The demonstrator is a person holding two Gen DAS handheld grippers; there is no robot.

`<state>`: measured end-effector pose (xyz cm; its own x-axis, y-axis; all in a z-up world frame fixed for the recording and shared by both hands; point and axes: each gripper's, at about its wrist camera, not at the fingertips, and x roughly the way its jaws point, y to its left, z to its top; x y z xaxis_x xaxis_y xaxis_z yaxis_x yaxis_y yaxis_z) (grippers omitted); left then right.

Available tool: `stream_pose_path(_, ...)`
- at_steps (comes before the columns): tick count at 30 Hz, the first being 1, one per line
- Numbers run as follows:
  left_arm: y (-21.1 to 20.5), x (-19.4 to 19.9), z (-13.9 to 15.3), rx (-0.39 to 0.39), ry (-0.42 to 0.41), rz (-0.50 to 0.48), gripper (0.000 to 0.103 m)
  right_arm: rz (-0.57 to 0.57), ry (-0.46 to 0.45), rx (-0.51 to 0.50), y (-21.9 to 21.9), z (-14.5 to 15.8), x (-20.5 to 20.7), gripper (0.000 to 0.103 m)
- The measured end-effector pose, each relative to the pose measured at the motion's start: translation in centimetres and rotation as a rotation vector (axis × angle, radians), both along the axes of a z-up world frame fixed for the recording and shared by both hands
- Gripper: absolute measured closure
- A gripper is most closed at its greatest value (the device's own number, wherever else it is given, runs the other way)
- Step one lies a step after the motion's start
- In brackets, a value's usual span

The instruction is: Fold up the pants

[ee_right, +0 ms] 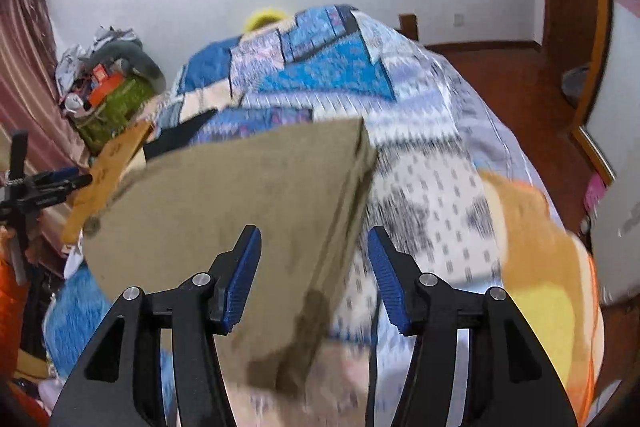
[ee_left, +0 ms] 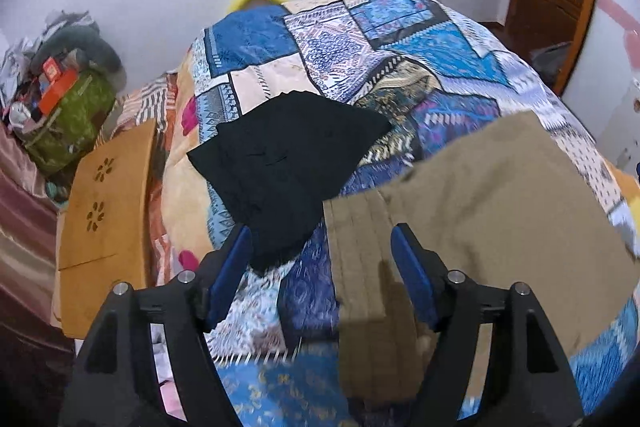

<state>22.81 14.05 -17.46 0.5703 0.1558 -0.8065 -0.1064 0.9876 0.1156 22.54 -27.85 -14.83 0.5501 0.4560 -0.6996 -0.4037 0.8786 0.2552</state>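
Both jaws stand parted and grip nothing: your left gripper hovers over the near left edge of the khaki pants, your right gripper over their near right edge. Pants: flat on the patchwork quilt, apparently already folded. Black garment: just left of the pants, likely a finished piece set aside.

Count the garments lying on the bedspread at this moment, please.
2. The khaki pants lie folded on the near right of the bedspread, under both open grippers. A black garment lies left of them, further back. Others may be out of view.
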Motion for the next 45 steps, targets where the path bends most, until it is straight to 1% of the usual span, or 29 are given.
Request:
stream_pose_path(2,0.4,1.4,-0.4,-0.022,0.016,0.007,0.03,0.009,-0.009,-0.01,0.8,-0.2,1.9,0.05)
stream_pose_path(4,0.7,3.0,-1.1,-0.027,0.036,0.011,0.03,0.02,-0.004,-0.02,1.6,-0.7,3.9,0.049)
stream_pose_path(6,0.9,4.0,-1.7,-0.032,0.052,0.013,0.03,0.029,0.017,-0.018,2.2,-1.5,6.0,0.049)
stream_pose_path(10,1.1,5.7,-3.1,-0.055,0.08,0.008,0.026,0.028,0.052,-0.034,3.3,-3.5,10.4,0.049)
stream_pose_path(15,0.8,6.8,-5.3,-0.074,0.122,-0.012,0.025,0.035,0.104,-0.05,4.5,-6.3,15.3,0.049)
stream_pose_path(18,0.8,7.1,-6.4,-0.099,0.132,-0.013,0.021,0.027,0.14,-0.055,4.9,-8.2,17.8,0.049)
stream_pose_path(20,0.9,7.2,-6.8,-0.116,0.136,-0.01,0.021,0.024,0.164,-0.064,5.3,-9.3,18.8,0.05)
stream_pose_path(21,1.0,7.2,-7.0,-0.126,0.136,-0.007,0.021,0.027,0.176,-0.073,5.5,-9.8,19.2,0.052)
stream_pose_path(23,1.3,7.0,-7.3,-0.14,0.126,0.003,0.021,0.043,0.203,-0.072,5.9,-10.7,19.7,0.067)
stream_pose_path(24,1.4,6.9,-7.4,-0.147,0.121,0.011,0.022,0.045,0.213,-0.076,6.1,-11.1,19.8,0.071)
stream_pose_path(25,1.5,6.8,-7.4,-0.153,0.115,0.02,0.025,0.043,0.212,-0.085,6.2,-11.3,19.8,0.08)
stream_pose_path(26,1.6,6.7,-7.6,-0.166,0.109,0.03,0.027,0.045,0.207,-0.095,6.3,-11.5,19.7,0.086)
stream_pose_path(27,1.7,6.5,-7.7,-0.174,0.101,0.046,0.03,0.05,0.197,-0.103,6.4,-11.6,19.6,0.087)
stream_pose_path(28,1.8,6.4,-7.8,-0.173,0.096,0.058,0.03,0.05,0.189,-0.111,6.3,-11.6,19.5,0.088)
stream_pose_path(29,1.7,6.3,-7.9,-0.147,0.081,0.08,0.03,0.049,0.18,-0.123,6.4,-11.6,19.4,0.09)
stream_pose_path(32,1.2,5.9,-7.8,-0.095,0.053,0.103,0.03,0.045,0.149,-0.166,6.6,-11.6,18.9,0.091)
stream_pose_path(34,0.9,5.9,-7.6,-0.083,0.052,0.104,0.03,0.047,0.131,-0.206,7.0,-11.6,18.7,0.091)
stream_pose_path(38,1.4,5.8,-6.8,-0.116,0.069,0.111,0.031,0.052,0.145,-0.252,7.1,-11.1,19.0,0.091)
stream_pose_path(40,1.2,5.3,-5.7,-0.104,0.053,0.084,0.031,0.045,0.133,-0.294,7.1,-10.0,18.8,0.09)
stream_pose_path(42,0.6,4.4,-3.9,-0.06,0.013,0.038,0.031,0.056,0.106,-0.339,7.2,-8.6,18.0,0.09)
stream_pose_path(43,0.3,4.2,-3.2,-0.045,0.002,0.025,0.031,0.074,0.085,-0.346,7.3,-7.5,17.4,0.09)
stream_pose_path(45,-0.2,3.8,-1.8,-0.034,-0.015,0.0,0.03,0.109,0.04,-0.331,7.6,-5.1,15.8,0.083)
